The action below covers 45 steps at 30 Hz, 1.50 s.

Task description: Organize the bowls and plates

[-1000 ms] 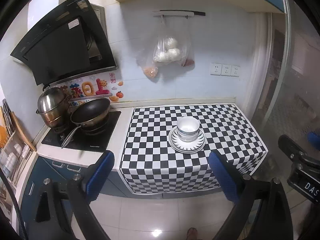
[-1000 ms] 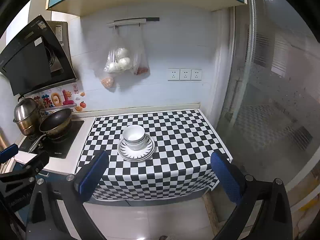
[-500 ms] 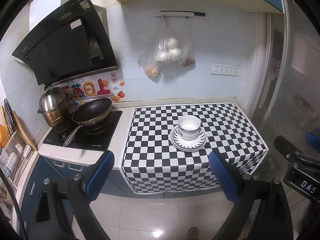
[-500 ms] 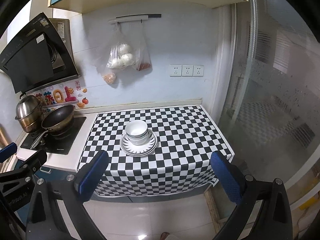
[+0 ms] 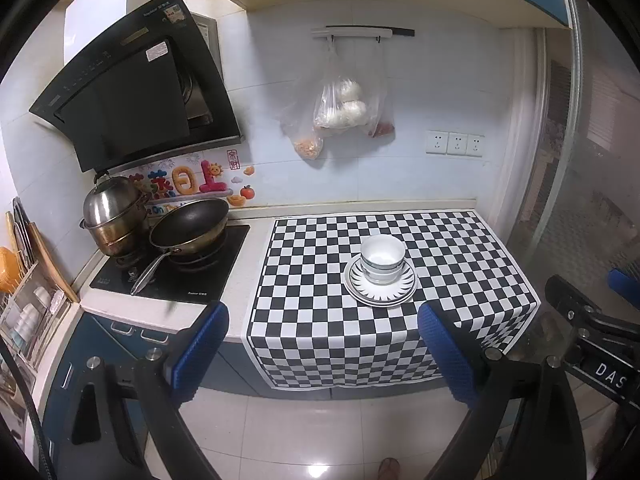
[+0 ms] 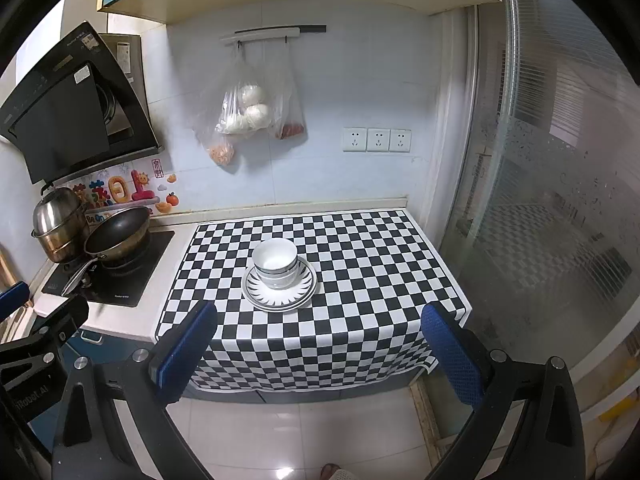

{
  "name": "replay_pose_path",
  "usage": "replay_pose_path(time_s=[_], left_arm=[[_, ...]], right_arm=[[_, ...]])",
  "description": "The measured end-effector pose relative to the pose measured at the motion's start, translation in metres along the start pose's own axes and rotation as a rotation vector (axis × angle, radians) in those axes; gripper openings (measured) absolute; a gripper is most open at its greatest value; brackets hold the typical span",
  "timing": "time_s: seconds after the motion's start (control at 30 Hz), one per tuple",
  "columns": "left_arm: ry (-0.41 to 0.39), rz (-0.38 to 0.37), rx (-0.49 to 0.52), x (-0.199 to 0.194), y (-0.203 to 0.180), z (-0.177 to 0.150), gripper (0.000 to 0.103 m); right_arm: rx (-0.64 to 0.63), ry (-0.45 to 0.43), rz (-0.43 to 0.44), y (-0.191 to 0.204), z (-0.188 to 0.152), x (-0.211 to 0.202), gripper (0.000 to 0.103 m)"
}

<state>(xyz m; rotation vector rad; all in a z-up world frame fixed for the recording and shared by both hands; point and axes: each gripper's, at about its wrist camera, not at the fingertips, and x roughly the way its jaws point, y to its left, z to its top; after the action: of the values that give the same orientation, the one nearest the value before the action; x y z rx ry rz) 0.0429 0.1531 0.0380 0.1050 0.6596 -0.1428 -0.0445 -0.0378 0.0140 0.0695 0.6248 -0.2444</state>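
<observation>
Two stacked bowls (image 5: pixel 382 258) sit on stacked plates (image 5: pixel 380 286) mid-worktop (image 5: pixel 460 248), both claws, left claw (image 5: pixel 320 350) and right claw (image 6: pixel 318 346), released and well back; a careless grab could topple the bowls.

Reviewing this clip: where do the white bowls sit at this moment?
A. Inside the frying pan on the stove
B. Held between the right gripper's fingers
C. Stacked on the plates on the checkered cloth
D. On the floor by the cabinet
C: the bowls are nested and stand on the plates on the checkered cloth, while both the left gripper and the right gripper are open and empty, short of the counter.
</observation>
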Motion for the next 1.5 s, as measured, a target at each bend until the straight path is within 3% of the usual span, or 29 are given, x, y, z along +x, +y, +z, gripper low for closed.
replay_pose_path(time_s=[1.5], left_arm=[[-0.009,0.007,0.005,0.001,-0.003,0.004,0.097]], right_arm=[[0.004,0.007,-0.007,-0.009,-0.002,0.004,0.103]])
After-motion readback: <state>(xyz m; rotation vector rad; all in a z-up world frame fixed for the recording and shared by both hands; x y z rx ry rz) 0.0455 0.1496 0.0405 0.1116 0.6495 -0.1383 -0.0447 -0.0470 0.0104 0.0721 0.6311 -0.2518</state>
